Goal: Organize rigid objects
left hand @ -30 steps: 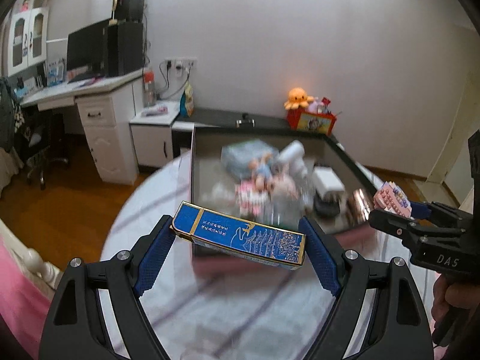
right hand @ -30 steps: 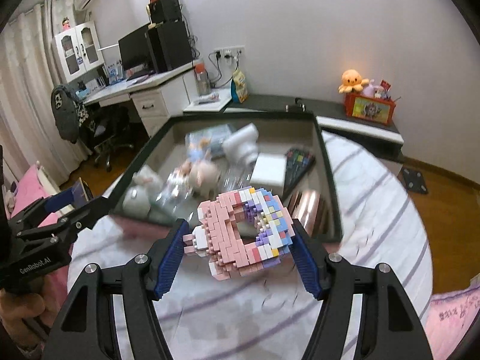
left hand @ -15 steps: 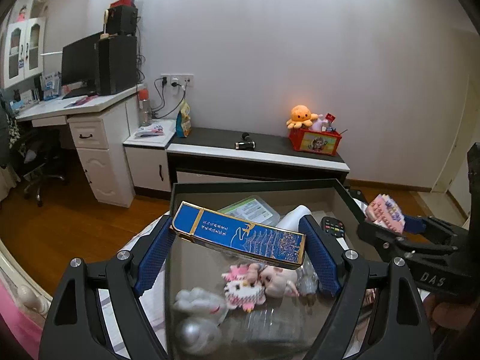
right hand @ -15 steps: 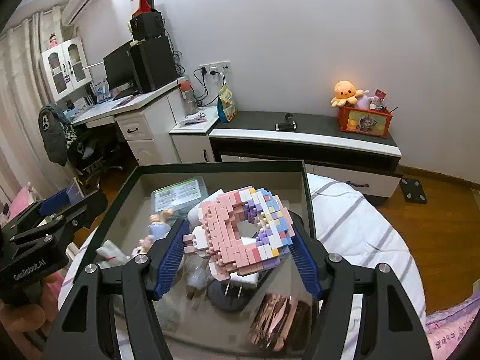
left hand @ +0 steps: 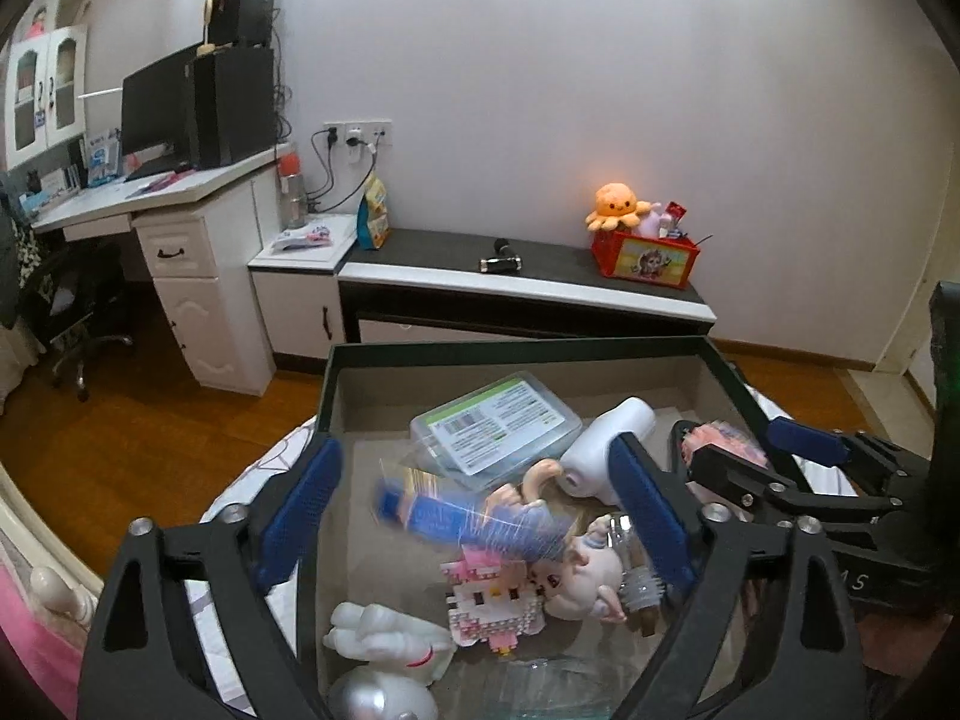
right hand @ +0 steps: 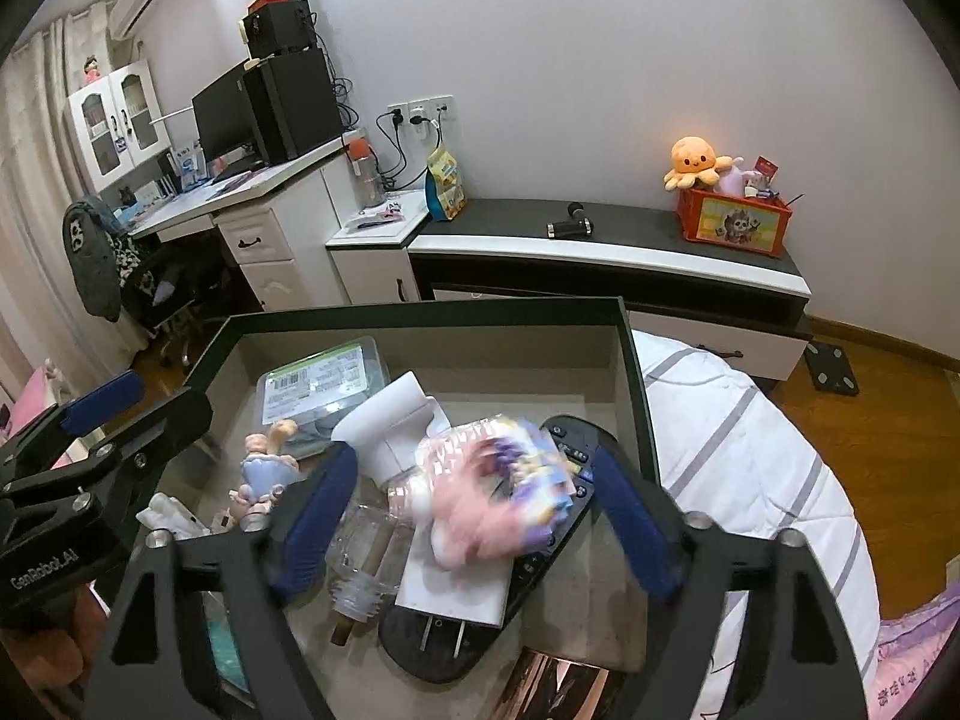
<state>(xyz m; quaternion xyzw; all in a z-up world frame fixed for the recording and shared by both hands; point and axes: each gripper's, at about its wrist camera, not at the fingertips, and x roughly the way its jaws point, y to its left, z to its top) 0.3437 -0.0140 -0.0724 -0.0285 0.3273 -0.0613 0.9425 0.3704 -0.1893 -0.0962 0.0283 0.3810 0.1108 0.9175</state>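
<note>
Above the box (left hand: 630,354) at frame bottom, your left gripper (left hand: 474,510) and right gripper (right hand: 474,510) have just spread, dropping the blue box (left hand: 474,519) and the brick ring (right hand: 498,498), both blurred.

"GenRobot.AI" on left gripper (right hand: 102,420) body.

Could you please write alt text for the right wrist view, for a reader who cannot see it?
The right gripper stands open over a dark-rimmed box, its jaws having just opened; a motion-blurred pink and purple brick ring lies free between them, above a white plug adapter and black remote. The left gripper shows at left.
</note>
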